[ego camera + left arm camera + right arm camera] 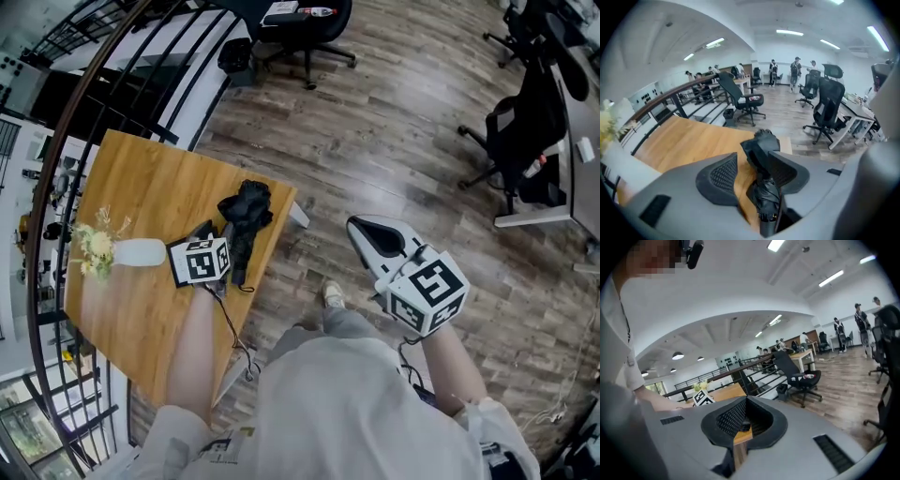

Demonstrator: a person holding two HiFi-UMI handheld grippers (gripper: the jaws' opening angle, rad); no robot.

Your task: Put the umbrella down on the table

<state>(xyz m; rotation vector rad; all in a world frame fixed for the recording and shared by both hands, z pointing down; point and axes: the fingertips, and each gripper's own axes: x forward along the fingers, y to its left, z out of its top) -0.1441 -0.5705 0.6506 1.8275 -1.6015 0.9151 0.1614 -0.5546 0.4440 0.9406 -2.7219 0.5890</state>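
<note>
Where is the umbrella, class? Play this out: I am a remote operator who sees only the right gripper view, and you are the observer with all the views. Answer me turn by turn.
Observer: The umbrella lies folded on the table, close to the table's right edge in the head view.
Operator: Is the other gripper gripping it?
Observer: No. The jaws of the left gripper stand apart around the umbrella, and bare wood shows between one pad and the fabric.
Operator: What is beneath my own gripper?
Observer: The right gripper hangs over the floor, off to the side of the table.
</note>
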